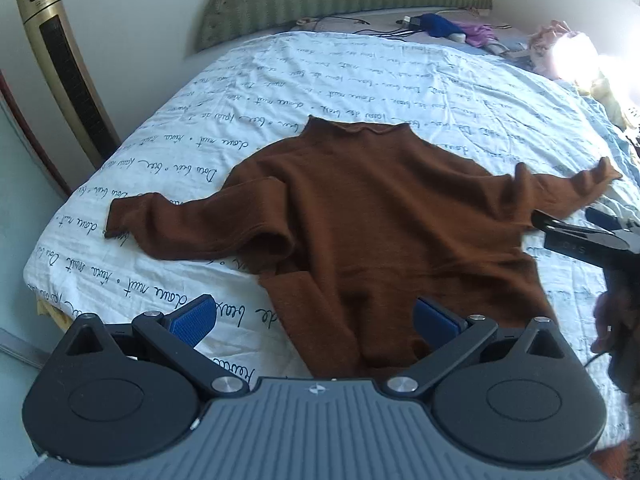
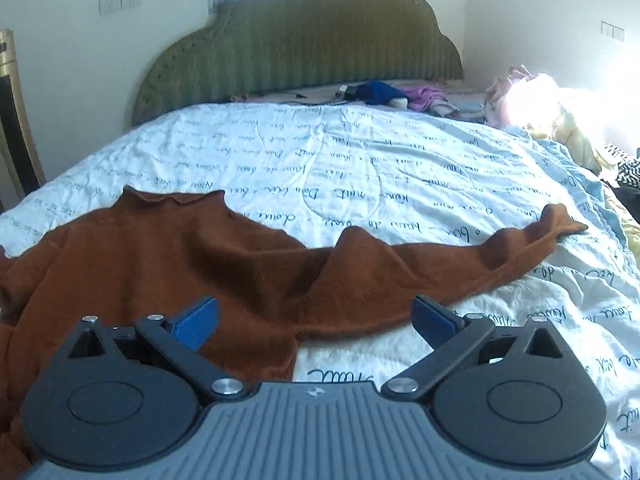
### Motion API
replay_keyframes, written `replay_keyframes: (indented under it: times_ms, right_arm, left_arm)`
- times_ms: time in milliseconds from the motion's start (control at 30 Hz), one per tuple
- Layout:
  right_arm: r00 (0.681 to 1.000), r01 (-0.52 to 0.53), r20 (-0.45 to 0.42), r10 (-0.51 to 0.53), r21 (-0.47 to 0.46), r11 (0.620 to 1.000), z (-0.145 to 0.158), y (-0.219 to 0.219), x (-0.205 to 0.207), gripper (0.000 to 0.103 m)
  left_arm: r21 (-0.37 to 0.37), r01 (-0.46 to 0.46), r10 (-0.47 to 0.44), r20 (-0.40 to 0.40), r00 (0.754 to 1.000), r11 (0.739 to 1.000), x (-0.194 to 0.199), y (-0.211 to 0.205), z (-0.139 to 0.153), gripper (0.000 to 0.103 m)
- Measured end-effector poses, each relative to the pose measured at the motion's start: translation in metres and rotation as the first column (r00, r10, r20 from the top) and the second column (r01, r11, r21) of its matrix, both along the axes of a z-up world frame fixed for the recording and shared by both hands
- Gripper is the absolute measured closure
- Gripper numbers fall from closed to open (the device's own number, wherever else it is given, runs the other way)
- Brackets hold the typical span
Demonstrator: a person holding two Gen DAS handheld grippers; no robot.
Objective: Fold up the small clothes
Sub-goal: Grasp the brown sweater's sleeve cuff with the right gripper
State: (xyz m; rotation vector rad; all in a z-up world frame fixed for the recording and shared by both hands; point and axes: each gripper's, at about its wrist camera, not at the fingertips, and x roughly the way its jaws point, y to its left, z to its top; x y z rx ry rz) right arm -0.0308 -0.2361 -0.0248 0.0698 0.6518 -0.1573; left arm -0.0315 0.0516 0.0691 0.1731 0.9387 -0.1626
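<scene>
A small brown high-neck sweater (image 1: 372, 216) lies spread flat on the bed, collar away from me, both sleeves stretched outward. My left gripper (image 1: 316, 322) is open and empty over the sweater's lower left hem. My right gripper (image 2: 316, 322) is open and empty over the right armpit, where the right sleeve (image 2: 460, 256) joins the body. The sweater also shows in the right wrist view (image 2: 180, 256). The right gripper shows in the left wrist view (image 1: 580, 236), beside the right sleeve.
The bed is covered by a white quilt (image 1: 360, 80) with dark script. A green padded headboard (image 2: 300, 40) stands at the far end. Loose clothes and cables (image 1: 452, 28) lie near the headboard. A gold tower fan (image 1: 60, 80) stands on the left.
</scene>
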Motion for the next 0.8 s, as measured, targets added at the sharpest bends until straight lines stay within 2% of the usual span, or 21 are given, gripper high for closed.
replay_keyframes:
  times_ms: [67, 133, 200, 300, 367, 500, 533, 600, 700, 800]
  right_arm:
    - [0.999, 0.015, -0.044, -0.016, -0.022, 1.000, -0.009, -0.015, 0.007, 0.000]
    - [0.998, 0.056, -0.011, -0.056, -0.007, 0.998, -0.011, -0.035, 0.007, 0.000]
    - [0.994, 0.105, 0.042, -0.104, -0.029, 0.994, -0.008, -0.058, 0.003, 0.000]
    - [0.993, 0.116, -0.024, -0.116, -0.021, 0.993, -0.005, -0.103, 0.017, 0.000]
    - [0.990, 0.141, -0.011, -0.141, -0.035, 0.989, -0.002, -0.137, 0.018, 0.000]
    - [0.976, 0.218, 0.004, -0.219, -0.078, 0.973, 0.004, -0.200, 0.025, 0.000]
    - [0.977, 0.214, 0.005, -0.214, -0.060, 0.975, 0.004, -0.221, 0.029, 0.000]
    - [0.972, 0.232, -0.047, -0.232, -0.008, 0.973, 0.004, -0.258, 0.038, 0.000]
    - [0.967, 0.254, -0.055, -0.249, 0.135, 0.958, 0.000, -0.316, 0.047, 0.001]
    - [0.961, 0.275, -0.074, -0.265, 0.335, 0.901, -0.010, -0.368, 0.053, 0.003]
  left_arm:
    - [-0.041, -0.027, 0.027, 0.006, 1.000, 0.999, 0.007, 0.003, -0.015, 0.000]
    - [-0.095, -0.043, 0.046, 0.026, 0.999, 0.995, 0.010, 0.002, -0.025, 0.000]
    - [-0.138, -0.073, 0.077, 0.025, 0.997, 0.988, 0.013, 0.000, -0.033, 0.000]
    - [-0.140, -0.111, 0.114, 0.014, 0.993, 0.984, 0.017, -0.004, -0.043, 0.000]
    - [-0.135, -0.104, 0.104, -0.011, 0.995, 0.985, 0.024, -0.009, -0.050, 0.000]
    - [-0.137, -0.160, 0.156, -0.037, 0.987, 0.978, 0.029, -0.012, -0.056, 0.000]
    - [-0.145, -0.169, 0.161, -0.059, 0.985, 0.975, 0.031, -0.011, -0.058, 0.000]
    - [-0.164, -0.176, 0.159, -0.114, 0.981, 0.971, 0.036, -0.011, -0.063, 0.000]
    - [-0.160, -0.181, 0.160, -0.137, 0.978, 0.970, 0.037, -0.014, -0.067, 0.000]
    - [-0.125, -0.163, 0.150, -0.105, 0.983, 0.979, 0.034, -0.024, -0.065, 0.000]
